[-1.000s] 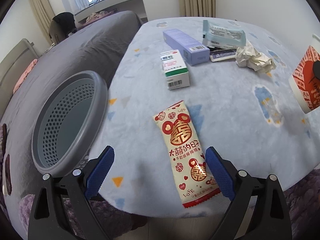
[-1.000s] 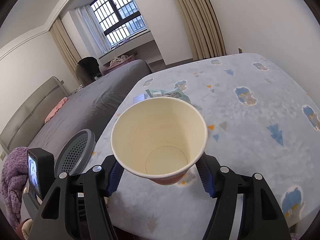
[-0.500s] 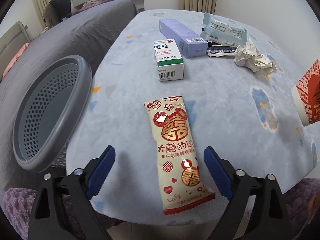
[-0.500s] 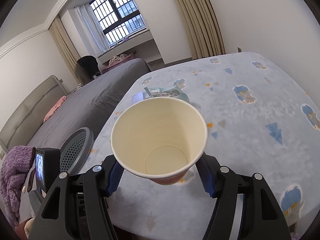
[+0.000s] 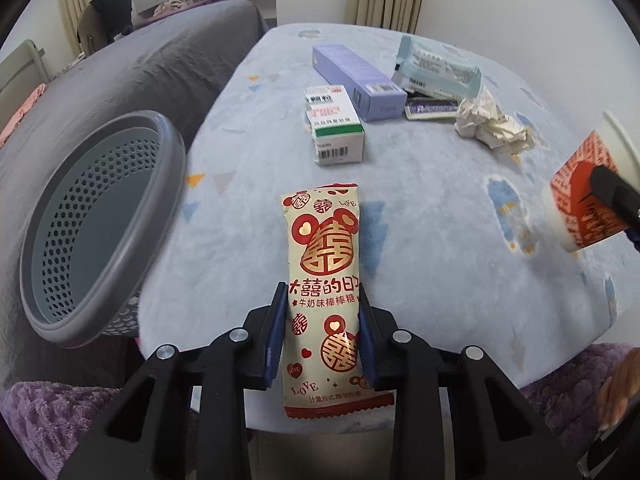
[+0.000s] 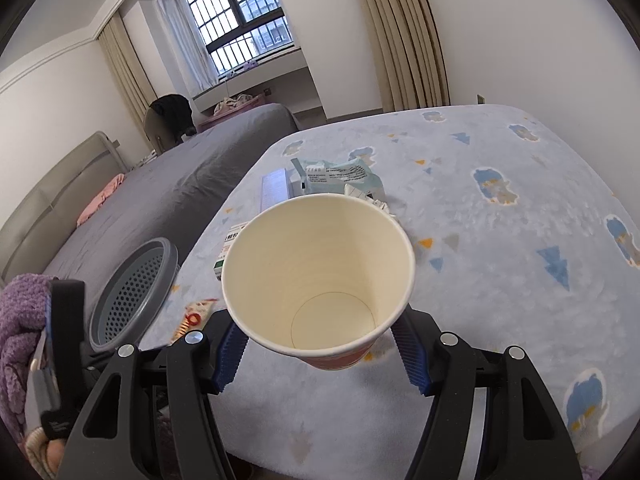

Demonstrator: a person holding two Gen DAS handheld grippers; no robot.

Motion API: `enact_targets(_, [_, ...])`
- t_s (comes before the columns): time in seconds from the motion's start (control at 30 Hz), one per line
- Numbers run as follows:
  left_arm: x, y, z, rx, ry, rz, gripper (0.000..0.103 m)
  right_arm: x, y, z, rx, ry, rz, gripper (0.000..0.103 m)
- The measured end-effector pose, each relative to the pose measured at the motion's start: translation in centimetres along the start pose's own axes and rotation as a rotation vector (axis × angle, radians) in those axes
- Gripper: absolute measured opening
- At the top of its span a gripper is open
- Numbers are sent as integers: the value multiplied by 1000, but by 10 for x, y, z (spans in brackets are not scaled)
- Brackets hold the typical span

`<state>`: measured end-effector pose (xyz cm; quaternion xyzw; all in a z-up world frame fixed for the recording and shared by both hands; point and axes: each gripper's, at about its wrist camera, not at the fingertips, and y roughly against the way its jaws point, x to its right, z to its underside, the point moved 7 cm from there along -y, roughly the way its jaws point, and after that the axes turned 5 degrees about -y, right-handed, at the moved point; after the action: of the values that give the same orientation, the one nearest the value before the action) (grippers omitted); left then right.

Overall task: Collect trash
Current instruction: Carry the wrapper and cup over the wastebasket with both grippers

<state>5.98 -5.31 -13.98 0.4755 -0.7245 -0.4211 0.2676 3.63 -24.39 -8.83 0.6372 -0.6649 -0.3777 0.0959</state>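
Clamping the candy wrapper (image 5: 325, 280) now – left gripper (image 5: 322, 334), open 0.5 s ago; right gripper (image 6: 320, 354) still holds the cup (image 6: 320, 276).

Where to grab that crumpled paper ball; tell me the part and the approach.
Take the crumpled paper ball across its bulging middle, coming from above with the jaws wide. It lies loose on the table, irregular with no flat edge, and the sachet sits close on its left, so a side approach would likely push it.

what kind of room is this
Most likely a bedroom at home: a grey-sheeted bed with a padded headboard sits beside the cloth-covered table, and long curtains frame a barred window.
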Motion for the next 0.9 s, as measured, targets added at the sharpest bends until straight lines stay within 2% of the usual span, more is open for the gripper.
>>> enact_targets(0.2, [-28,28,-6,76,15,-27,31,-25,-6,9,-26,54,17,63])
enact_targets(0.37, [-68,41,-9,108,49,-72,31,-60,-22,17,-71,93,-4,63])
enact_targets(0.67, [-169,53,-3,133,160,-174,31,-165,-71,14,-138,229,-119,63])
enact_targets(0.9, [-232,44,-4,140,237,-222,32,-248,-123,25,-215,330,-214,63])
